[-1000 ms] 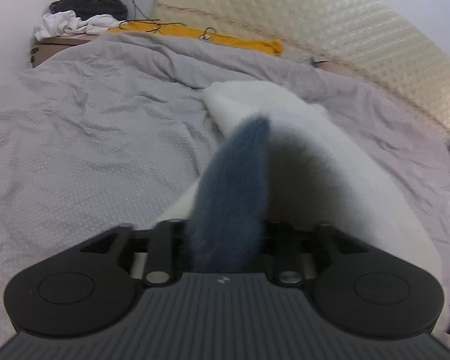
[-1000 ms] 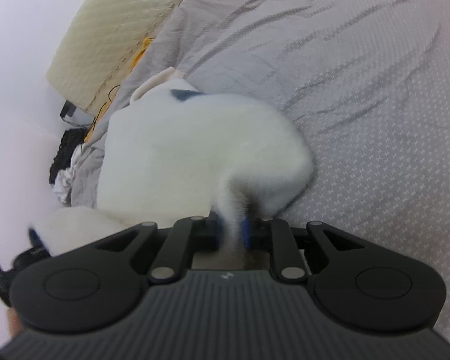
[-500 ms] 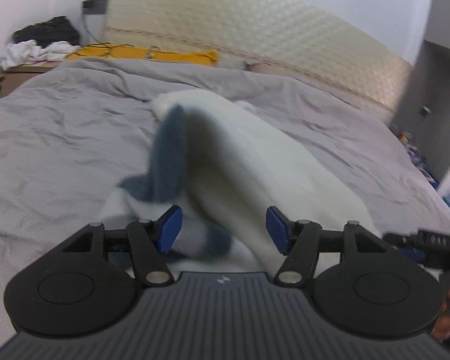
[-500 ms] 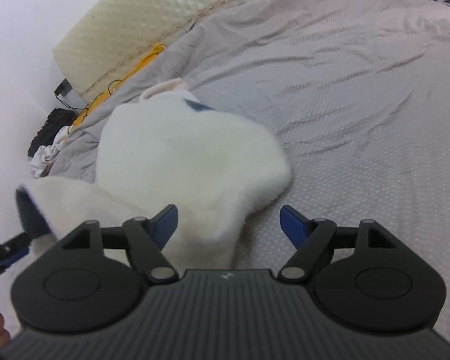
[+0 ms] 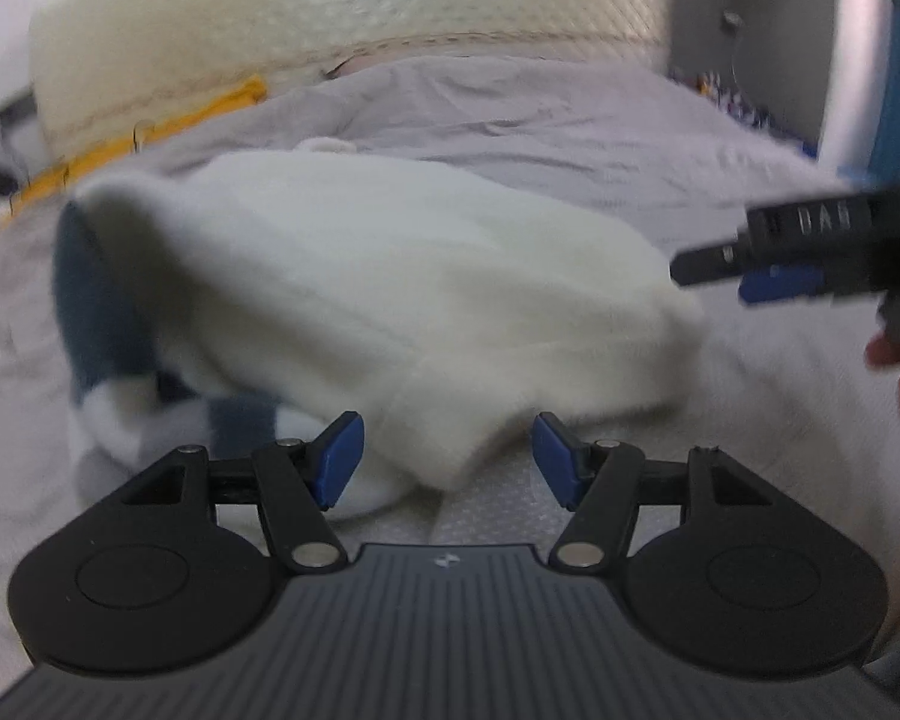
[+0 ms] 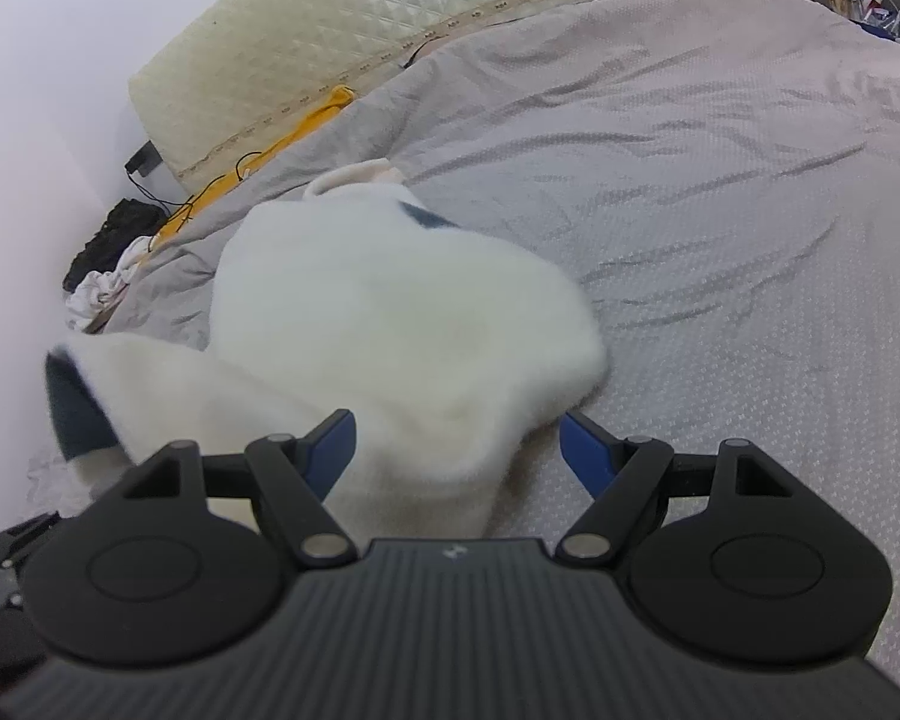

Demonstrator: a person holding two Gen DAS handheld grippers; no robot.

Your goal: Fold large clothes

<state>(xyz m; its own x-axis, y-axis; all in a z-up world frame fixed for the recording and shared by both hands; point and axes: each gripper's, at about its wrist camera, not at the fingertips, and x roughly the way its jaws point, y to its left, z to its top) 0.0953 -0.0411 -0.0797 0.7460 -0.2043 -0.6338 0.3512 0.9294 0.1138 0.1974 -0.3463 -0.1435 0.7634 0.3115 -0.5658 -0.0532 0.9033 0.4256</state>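
Now, with your left gripper [image 5: 444, 453] and right gripper [image 6: 456, 450] both spread wide and empty, their jaws having just opened off the fluffy white fleece garment [image 6: 402, 324] on the grey bed [image 6: 720, 192], regrip its near hem evenly.

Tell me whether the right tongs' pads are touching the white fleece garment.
Apart. The right wrist view shows the right tongs open, with bedcover between the right pad and the white fleece garment.

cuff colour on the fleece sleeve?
Dark blue-grey cuff on the white fleece garment; left wrist view.
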